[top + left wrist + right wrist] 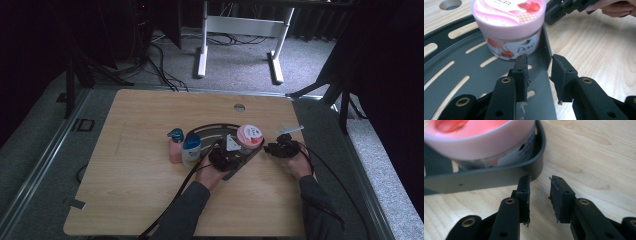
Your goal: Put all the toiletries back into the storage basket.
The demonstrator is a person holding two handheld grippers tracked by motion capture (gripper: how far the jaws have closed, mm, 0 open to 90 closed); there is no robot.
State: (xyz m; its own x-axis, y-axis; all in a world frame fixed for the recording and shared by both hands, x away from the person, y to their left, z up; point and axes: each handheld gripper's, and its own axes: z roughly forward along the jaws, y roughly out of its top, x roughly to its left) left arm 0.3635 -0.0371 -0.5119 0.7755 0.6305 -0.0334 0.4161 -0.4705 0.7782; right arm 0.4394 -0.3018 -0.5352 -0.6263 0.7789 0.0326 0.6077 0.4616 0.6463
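A pink Dove tub [249, 135] [509, 22] [479, 140] stands on the right end of a dark grey slotted tray [210, 131] [456, 75] [481, 180]. My left gripper [234, 151] [539, 62] is open just in front of the tub. The tray's right wall runs up between its jaws, and the pads do not press on it. My right gripper [270, 148] [539, 185] is open over bare wood beside the tray's rounded corner, with nothing between its jaws. In the left gripper view, the right gripper [564, 7] and its hand [616, 7] show past the tub.
A pink bottle with a blue cap [175, 145] and a white bottle with a blue cap [191, 148] stand side by side at the tray's left end. A round hole [239, 107] [450, 3] sits in the wooden table [135, 170] behind the tray. Cables trail toward the front edge.
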